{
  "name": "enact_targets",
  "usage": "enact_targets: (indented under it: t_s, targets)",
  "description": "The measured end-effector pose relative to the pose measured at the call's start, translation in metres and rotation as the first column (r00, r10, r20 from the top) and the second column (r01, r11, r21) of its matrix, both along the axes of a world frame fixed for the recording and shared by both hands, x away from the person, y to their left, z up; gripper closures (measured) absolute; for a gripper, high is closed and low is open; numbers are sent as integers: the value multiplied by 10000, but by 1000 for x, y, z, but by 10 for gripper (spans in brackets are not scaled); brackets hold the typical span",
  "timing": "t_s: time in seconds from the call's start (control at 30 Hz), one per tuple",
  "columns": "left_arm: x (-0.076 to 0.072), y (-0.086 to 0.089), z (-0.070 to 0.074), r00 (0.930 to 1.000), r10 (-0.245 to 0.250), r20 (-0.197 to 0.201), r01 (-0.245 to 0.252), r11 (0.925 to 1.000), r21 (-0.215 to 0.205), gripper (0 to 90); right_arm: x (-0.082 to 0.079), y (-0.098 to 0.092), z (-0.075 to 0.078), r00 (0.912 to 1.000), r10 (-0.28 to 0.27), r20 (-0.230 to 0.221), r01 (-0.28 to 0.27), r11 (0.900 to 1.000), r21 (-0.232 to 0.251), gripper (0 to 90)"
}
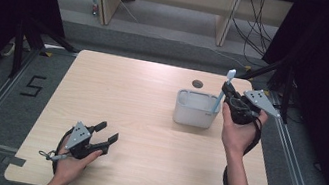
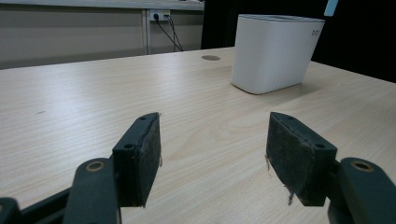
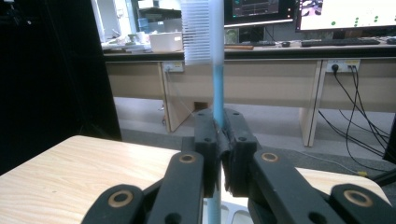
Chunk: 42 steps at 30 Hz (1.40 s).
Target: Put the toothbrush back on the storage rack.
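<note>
A blue toothbrush (image 1: pixel 224 90) with white bristles (image 3: pixel 197 32) stands upright, and my right gripper (image 1: pixel 227 94) is shut on its handle (image 3: pixel 218 98). The brush is held just right of a white rectangular cup (image 1: pixel 196 109) on the right half of the wooden table (image 1: pixel 138 118); its lower end dips toward the cup's rim. My left gripper (image 1: pixel 107 132) rests low near the table's front left, jaws wide open with nothing between the pads (image 2: pixel 148 154). The white cup (image 2: pixel 275 51) stands well beyond it.
A round cable hole (image 1: pixel 197 84) lies in the table behind the cup. Desks with monitors (image 3: pixel 341 14) and trailing cables (image 3: pixel 355 116) stand beyond the far edge. Black curtains flank both sides. A floor mark reading 5 (image 1: pixel 33 86) sits left of the table.
</note>
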<state>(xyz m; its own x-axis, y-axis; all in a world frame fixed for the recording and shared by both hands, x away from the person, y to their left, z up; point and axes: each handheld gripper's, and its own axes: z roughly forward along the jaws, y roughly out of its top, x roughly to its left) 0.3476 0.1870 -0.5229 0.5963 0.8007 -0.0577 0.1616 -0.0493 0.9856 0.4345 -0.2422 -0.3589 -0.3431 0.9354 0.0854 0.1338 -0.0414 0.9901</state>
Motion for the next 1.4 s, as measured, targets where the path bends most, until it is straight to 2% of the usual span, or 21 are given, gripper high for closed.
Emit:
enact_targets:
  t_s: [0.07,0.1,0.33,0.4,0.5,0.53,0.63,0.77,1.17,1.23,1.4]
  targets:
    - [0,0,0,10000,4,-1,-4,10000,5,353,2,1,0,10000,0,20,0,9999,131,858]
    - [0,0,0,10000,-10,11,10,10000,25,353,3,0,1,10000,-49,74,50,10000,-19,858]
    - [0,0,0,10000,-7,-4,7,10000,-10,353,7,-1,4,9999,-114,9,114,9999,25,858]
    - [0,0,0,10000,-5,-10,5,10000,-2,354,10,-1,4,9999,-94,120,93,9999,101,858]
    - [0,0,0,10000,-7,-2,7,10000,-1,354,12,-1,4,9998,-182,98,182,9998,62,858]
    - [0,0,0,10000,-8,3,8,10000,-10,354,12,-1,4,9997,-232,-85,233,9995,190,858]
    - [0,0,0,10000,3,-11,-3,10000,-37,354,15,-3,3,9996,-250,109,250,9997,54,858]
    - [0,0,0,10000,-8,7,8,10000,1,354,16,-4,3,9993,-354,-72,354,9994,43,858]
    - [0,0,0,10000,-12,-15,12,10000,-79,353,24,-5,-7,9991,-413,-114,414,9991,125,857]
    - [0,0,0,10000,-21,-8,21,10000,-59,353,25,-6,-8,9986,-447,-285,451,9989,142,857]
    - [0,0,0,10000,-1,-11,1,10000,-75,353,26,-7,-12,9985,-459,-303,463,9989,116,856]
